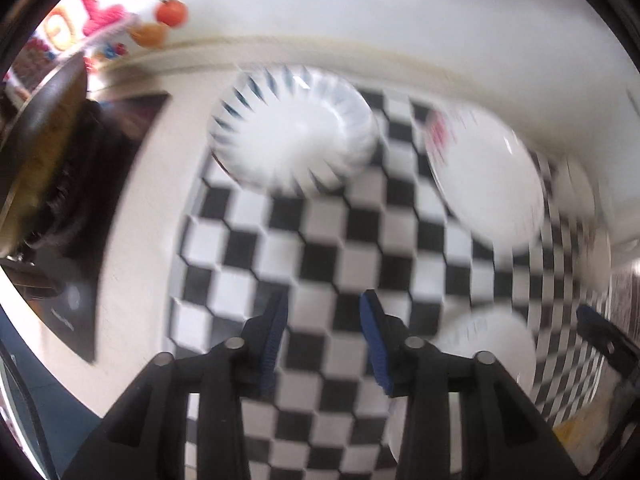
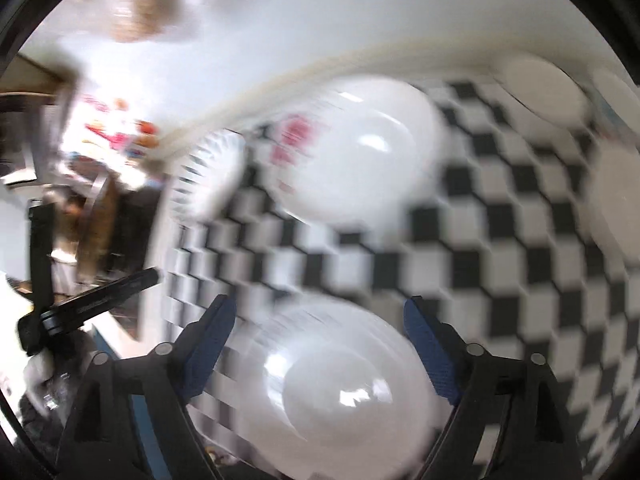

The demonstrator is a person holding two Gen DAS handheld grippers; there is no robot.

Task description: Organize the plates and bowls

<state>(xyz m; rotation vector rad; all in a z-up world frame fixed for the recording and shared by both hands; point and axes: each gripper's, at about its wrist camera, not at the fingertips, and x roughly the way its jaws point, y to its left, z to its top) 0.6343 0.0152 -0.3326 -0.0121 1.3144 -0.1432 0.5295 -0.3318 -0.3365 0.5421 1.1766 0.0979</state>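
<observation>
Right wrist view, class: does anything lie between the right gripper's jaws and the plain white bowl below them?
Nothing visible does. The right gripper hangs with jaws wide apart directly over the plain white bowl on the black-and-white checkered cloth; blur hides fine detail.

White plates and bowls [image 2: 332, 392], blurred, lie apart on checkered cloth; one plate [image 1: 292, 128] blue-streaked.

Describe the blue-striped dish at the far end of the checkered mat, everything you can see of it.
The blue-striped dish is a white, glossy, ceramic-looking plate or shallow bowl with dark blue streaks radiating round its fluted rim and a plain white centre. It sits upright and looks empty, on the far left corner of the black-and-white checkered mat, partly overhanging its edge, near the pale wall. Nothing visibly touches it; motion blur hides finer detail.
</observation>
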